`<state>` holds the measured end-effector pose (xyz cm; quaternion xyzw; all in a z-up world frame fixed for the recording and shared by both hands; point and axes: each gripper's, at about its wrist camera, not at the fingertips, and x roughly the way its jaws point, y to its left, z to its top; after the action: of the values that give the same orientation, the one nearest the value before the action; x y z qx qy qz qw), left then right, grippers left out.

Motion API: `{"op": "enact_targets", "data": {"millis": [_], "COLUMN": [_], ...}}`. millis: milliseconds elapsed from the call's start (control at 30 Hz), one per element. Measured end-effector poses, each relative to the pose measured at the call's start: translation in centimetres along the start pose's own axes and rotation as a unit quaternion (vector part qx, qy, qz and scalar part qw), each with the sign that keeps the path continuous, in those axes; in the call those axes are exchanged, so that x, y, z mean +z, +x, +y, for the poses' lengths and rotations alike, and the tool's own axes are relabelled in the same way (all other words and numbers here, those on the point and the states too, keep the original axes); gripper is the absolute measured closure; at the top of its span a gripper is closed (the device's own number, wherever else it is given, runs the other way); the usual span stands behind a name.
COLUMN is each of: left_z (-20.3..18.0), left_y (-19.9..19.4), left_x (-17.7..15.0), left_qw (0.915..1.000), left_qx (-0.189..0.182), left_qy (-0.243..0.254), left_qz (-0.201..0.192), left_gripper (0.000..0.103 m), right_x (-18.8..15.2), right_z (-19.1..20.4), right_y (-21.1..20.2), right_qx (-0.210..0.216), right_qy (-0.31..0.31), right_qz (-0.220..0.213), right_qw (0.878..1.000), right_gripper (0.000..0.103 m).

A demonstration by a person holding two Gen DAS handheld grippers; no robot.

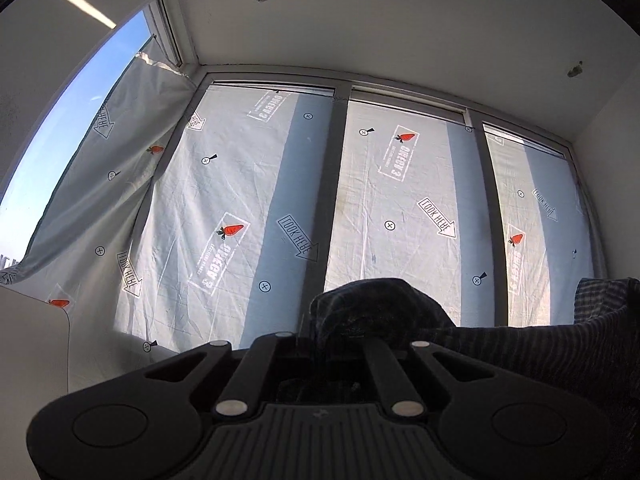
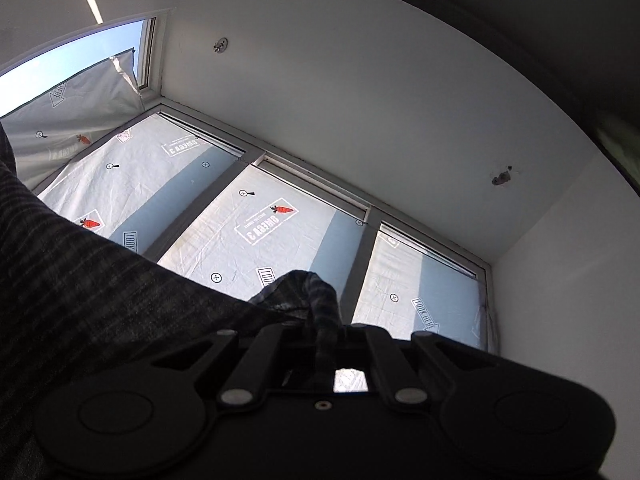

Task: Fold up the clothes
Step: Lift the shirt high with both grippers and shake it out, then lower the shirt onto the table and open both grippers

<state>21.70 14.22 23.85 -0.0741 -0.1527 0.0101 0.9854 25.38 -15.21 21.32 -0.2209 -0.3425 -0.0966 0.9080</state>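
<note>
The left gripper (image 1: 334,344) has its jaws pinched together on a bunched fold of the dark striped garment (image 1: 560,364), which trails off to the right. The right gripper (image 2: 326,334) is likewise clamped on a fold of the garment (image 2: 80,280), which hangs away to the left. Both grippers tilt upward toward the covered windows (image 1: 400,200) and ceiling (image 1: 400,20), the right more steeply.

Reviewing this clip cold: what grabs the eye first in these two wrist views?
The printed white sheeting over the windows fills the background, with red carrot logos and arrow labels. In front, the left gripper and right gripper each pinch a bunch of the dark striped garment, both angled up toward the white ceiling.
</note>
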Motion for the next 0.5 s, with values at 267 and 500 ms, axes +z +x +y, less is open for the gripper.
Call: {"op": "enact_targets", "data": {"millis": [267,500], "left_z": [4.0,8.5], "left_y": [9.4,18.8], "left_x": [-10.7,-28.2], "left_qw": [0.9856,0.9309], "left_qx": [0.065,0.128], "left_qy": [-0.021,-0.018], "left_qz": [0.155,0.342], "left_gripper": [0.098,0.096], "right_x": [-10.3,-25.6], "right_z": [7.6,16.7], "right_y": [5.4,10.0], "right_qx": [0.083,0.146], "right_qy": [0.011,0.031], "right_qz": [0.127,0.318], "right_qw": [0.988,0.936], "right_gripper": [0.100,0.099]}}
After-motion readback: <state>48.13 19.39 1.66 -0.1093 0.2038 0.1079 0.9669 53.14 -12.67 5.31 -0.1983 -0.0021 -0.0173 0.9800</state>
